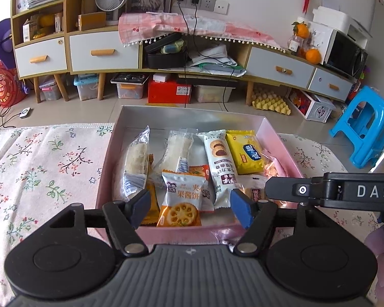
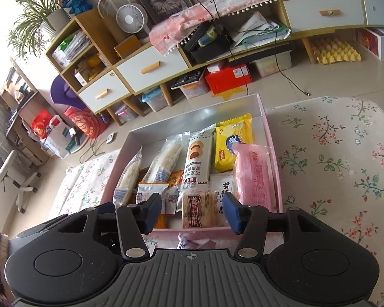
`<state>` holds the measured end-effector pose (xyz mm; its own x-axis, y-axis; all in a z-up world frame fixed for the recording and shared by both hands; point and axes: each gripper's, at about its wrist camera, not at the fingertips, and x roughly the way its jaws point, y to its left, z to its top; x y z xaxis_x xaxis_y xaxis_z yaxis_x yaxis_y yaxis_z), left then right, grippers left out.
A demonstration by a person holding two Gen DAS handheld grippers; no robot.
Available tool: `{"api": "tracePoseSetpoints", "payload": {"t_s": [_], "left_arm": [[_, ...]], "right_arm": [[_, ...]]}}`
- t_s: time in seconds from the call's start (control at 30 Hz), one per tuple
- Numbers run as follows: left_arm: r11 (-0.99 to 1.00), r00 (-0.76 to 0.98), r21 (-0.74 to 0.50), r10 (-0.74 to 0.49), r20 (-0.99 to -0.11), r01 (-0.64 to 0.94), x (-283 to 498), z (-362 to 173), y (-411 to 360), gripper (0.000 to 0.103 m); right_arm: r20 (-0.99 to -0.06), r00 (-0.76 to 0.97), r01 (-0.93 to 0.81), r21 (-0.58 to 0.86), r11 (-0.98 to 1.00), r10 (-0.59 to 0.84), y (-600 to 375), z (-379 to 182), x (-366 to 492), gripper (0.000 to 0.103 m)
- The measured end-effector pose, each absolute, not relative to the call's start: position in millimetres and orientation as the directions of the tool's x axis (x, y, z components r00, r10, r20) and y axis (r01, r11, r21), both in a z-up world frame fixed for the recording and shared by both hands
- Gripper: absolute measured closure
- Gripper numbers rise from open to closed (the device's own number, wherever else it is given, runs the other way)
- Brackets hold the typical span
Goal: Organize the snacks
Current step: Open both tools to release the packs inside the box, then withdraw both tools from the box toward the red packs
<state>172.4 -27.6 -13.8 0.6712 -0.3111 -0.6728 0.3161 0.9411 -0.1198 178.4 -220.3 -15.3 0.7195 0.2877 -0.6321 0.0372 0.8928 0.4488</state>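
Note:
A pink box (image 1: 192, 113) with a silver inside sits on a floral cloth and holds several snack packets. My left gripper (image 1: 190, 208) is open at the box's near edge. A white and orange biscuit packet (image 1: 181, 197) lies between its blue pads, untouched. My right gripper (image 2: 192, 212) is also open over the near edge of the box (image 2: 192, 119). A brown cracker packet (image 2: 199, 211) lies between its pads, and they stand clear of it. A pink packet (image 2: 253, 174) leans on the right wall behind it. A yellow packet (image 1: 245, 153) and a long cookie packet (image 1: 219, 163) lie further back.
The floral cloth (image 1: 46, 168) spreads to both sides of the box. The right gripper's black body (image 1: 332, 190) reaches in over the box's right corner. Beyond the table are tiled floor, a long cabinet (image 1: 105, 51) with bins beneath, and a blue stool (image 1: 368, 128).

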Motion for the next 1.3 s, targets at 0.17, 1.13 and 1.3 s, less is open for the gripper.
{"api": "tracePoseSetpoints", "payload": {"t_s": [0.17,1.13,1.3], "left_arm": [[0.945,0.667,-0.105,-0.294,-0.685,0.309,161,-6,-26,0.029],[0.946,0.605,-0.074,-0.261,-0.752,0.316,92,-11,-1,0.000],[0.945,0.611,-0.055,-0.252,-0.751,0.322,81,-24,-1,0.000]], "right_arm": [[-0.637,0.721,0.050,0.441,0.896,0.273,-225,-6,165,0.046],[-0.692,0.704,0.001,0.227,0.974,0.161,-198,1,75,0.013],[-0.715,0.684,-0.017,0.182,0.983,0.145,-198,-13,65,0.012]]}}
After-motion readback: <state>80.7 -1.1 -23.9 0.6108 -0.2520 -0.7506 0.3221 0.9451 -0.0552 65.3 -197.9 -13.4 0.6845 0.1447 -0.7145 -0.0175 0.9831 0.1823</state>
